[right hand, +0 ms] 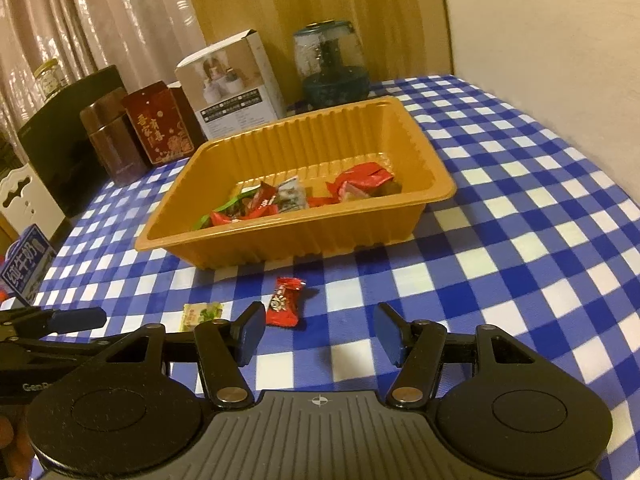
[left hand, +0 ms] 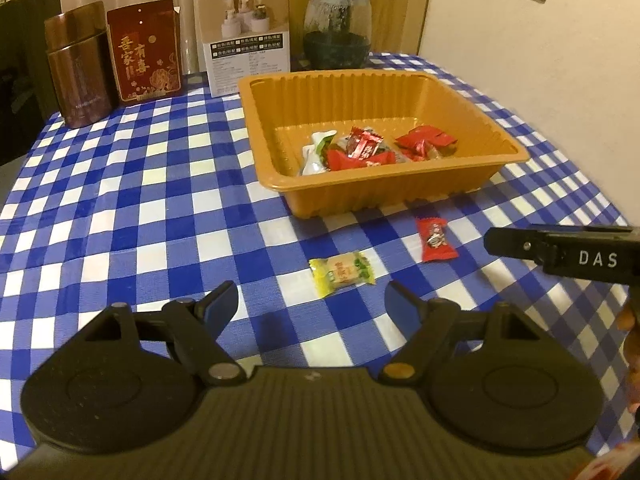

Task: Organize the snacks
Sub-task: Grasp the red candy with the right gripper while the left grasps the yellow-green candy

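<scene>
The counter (left hand: 120, 200) is covered by a blue-and-white checked cloth. An orange plastic tray (left hand: 504, 136) with ribbed walls stands on it toward the far side. Several wrapped snacks (left hand: 360, 148) lie in the tray, mostly red wrappers, with one white-and-green wrapper at the left of the pile.

Two snacks lie on the cloth outside the tray, in front of its near wall. The red-wrapped candy (left hand: 435, 239) lies closer to the tray. The yellow-green wrapped candy (left hand: 343, 273) lies beside it, nearer the left gripper. The two are apart and do not touch.

The left gripper (left hand: 312, 306) is held above the cloth with its fingers spread and nothing between them. The yellow-green candy lies just beyond its fingertips.

The right gripper (right hand: 318, 330) is also above the cloth with its fingers spread and empty. The red-wrapped candy lies just ahead of its left finger (right hand: 250, 330), outside the gap.

Along the far edge of the counter stand a brown canister (left hand: 78, 80), a red printed box (left hand: 146, 54), a white product box (left hand: 248, 32) and a dark glass jar (left hand: 336, 28). A curtain (right hand: 120, 20) hangs behind them.
</scene>
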